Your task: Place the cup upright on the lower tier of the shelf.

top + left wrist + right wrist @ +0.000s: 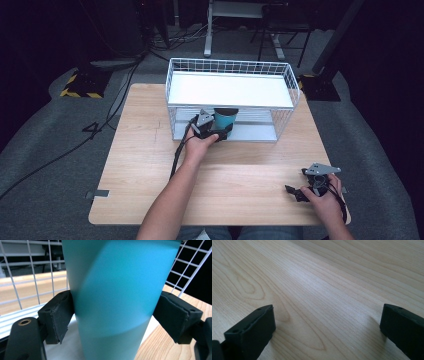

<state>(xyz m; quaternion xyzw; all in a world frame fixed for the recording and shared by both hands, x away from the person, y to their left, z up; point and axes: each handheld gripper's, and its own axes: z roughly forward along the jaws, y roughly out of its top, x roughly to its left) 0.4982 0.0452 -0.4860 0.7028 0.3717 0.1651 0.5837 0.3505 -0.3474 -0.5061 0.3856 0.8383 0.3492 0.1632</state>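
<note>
A teal cup (226, 119) stands upright at the front edge of the lower shelf of a white wire rack (230, 65). My left gripper (223, 132) reaches in from the front and is shut on the cup, low on its body. In the left gripper view the teal cup (112, 302) sits between both black pads (58, 317), which press its two sides. My right gripper (295, 192) rests low over the wooden table (225, 185) at the front right. It stands open (327, 325), with bare wood between its jaws.
The rack's white upper shelf (230, 90) spans above the cup, leaving little headroom. Wire walls (32, 272) close the rack's sides and back. Cables and stands lie on the grey floor (50, 130) beyond the table.
</note>
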